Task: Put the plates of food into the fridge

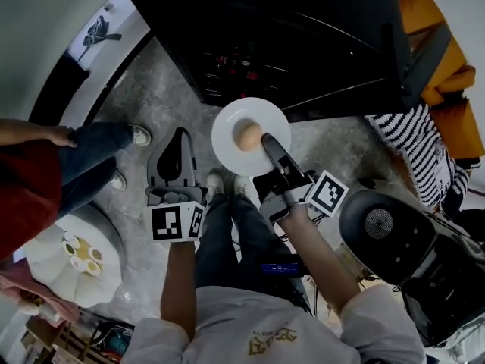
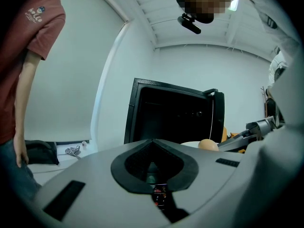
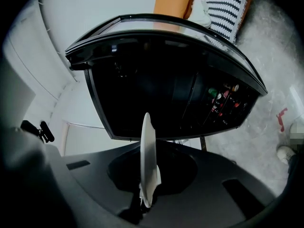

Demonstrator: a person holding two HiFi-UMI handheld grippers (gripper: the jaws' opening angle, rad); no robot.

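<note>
A white plate [image 1: 231, 123] with one round brown piece of food [image 1: 248, 136] hangs in front of the open black fridge [image 1: 288, 44]. My right gripper [image 1: 267, 139] is shut on the plate's near right rim. In the right gripper view the plate [image 3: 147, 146] stands edge-on between the jaws, with the dark fridge interior [image 3: 161, 84] straight ahead. My left gripper [image 1: 179, 135] hovers left of the plate, shut and empty. From the left gripper view, its jaws [image 2: 153, 141] meet, and the fridge [image 2: 173, 115], the food [image 2: 207, 145] and the right gripper [image 2: 251, 129] lie beyond.
A person in a red shirt and jeans [image 1: 45, 173] stands at the left. Someone in striped clothing [image 1: 413, 146] is at the right, near orange cushions [image 1: 447, 74]. A black machine [image 1: 394, 241] sits lower right, and a white round stand [image 1: 72, 260] with small dishes lower left.
</note>
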